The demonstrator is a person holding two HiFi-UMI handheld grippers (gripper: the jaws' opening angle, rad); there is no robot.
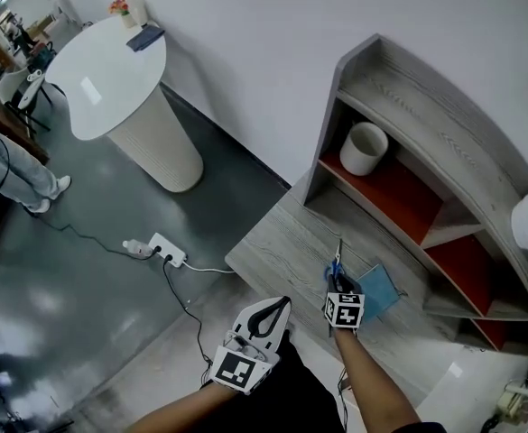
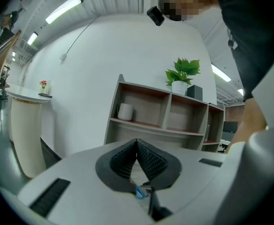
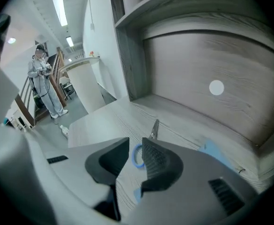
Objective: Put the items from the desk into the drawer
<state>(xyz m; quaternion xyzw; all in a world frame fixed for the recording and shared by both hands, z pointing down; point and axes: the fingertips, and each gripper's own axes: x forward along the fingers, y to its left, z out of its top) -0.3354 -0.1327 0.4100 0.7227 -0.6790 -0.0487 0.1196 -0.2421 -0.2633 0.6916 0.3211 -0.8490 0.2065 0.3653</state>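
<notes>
Scissors [image 1: 337, 262] with blue handles lie on the grey wooden desk [image 1: 273, 242], blades pointing towards the shelf unit. A flat blue item [image 1: 383, 289] lies just to their right. My right gripper [image 1: 339, 284] hovers over the scissors' handles. In the right gripper view it [image 3: 136, 142] stands open by a narrow gap, and the blue handle ring [image 3: 137, 155] shows between the jaws, with the blade [image 3: 154, 128] beyond. The left gripper [image 1: 282, 307] hangs off the desk's near edge; its jaws [image 2: 137, 142] meet at the tip with nothing between them.
A grey shelf unit [image 1: 426, 142] with red shelves stands on the desk, holding a white mug [image 1: 364, 148]. On the floor to the left are a round white table [image 1: 110, 61], a power strip [image 1: 160, 249] with cable, and a standing person [image 1: 11, 170].
</notes>
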